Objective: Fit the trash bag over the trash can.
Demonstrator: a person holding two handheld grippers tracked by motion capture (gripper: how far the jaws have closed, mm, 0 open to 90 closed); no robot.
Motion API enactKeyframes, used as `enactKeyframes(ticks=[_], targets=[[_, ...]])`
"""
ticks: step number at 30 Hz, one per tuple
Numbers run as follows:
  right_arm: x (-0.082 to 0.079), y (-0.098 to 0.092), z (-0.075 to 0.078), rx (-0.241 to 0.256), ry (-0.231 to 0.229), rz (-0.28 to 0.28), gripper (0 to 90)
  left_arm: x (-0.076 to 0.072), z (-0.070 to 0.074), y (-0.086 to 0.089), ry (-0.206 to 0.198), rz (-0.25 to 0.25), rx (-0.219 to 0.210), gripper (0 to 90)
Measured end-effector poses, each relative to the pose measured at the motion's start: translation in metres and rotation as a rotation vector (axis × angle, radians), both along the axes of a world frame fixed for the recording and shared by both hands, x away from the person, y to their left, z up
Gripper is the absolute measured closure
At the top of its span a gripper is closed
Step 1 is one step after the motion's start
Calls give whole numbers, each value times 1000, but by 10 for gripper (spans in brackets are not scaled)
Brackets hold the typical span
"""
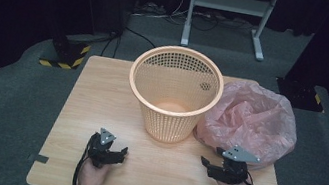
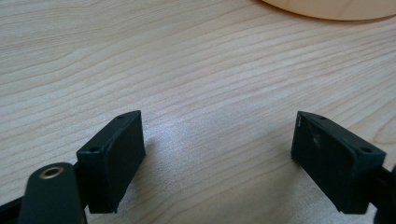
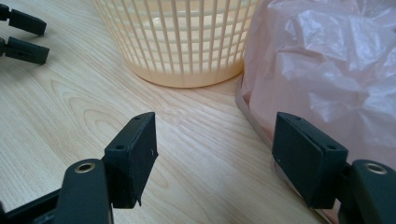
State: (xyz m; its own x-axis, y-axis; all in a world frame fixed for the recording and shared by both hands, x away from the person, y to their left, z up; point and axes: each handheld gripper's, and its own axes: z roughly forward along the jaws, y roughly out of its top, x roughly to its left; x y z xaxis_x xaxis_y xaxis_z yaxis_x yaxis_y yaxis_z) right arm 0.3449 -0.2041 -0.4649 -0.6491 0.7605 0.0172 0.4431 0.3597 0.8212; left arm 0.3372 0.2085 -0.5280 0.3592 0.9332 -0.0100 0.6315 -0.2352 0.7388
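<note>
Resting low on the wooden counter, the left tongs stand with jaws spread wide and nothing between them; in the left gripper view bare wood grain lies between the two black pads, and a sliver of the basket's base is cut off at the top edge. The right tongs are likewise wide open and empty, held just beside the near edge of the pink plastic bag. In the right gripper view one pad sits in front of the bag's crumpled film, though whether it touches is hard to tell. The peach mesh basket stands upright mid-counter, between the two tongs and farther back, touching the bag at its right. What the bag holds is hidden by its folds.
</note>
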Motion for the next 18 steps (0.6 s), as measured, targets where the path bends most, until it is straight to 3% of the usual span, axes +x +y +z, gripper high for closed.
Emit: enactKeyframes(ticks=[18], targets=[[8,-7,24,7,-40,-24,286,0,0,0,1,1,-2,177]])
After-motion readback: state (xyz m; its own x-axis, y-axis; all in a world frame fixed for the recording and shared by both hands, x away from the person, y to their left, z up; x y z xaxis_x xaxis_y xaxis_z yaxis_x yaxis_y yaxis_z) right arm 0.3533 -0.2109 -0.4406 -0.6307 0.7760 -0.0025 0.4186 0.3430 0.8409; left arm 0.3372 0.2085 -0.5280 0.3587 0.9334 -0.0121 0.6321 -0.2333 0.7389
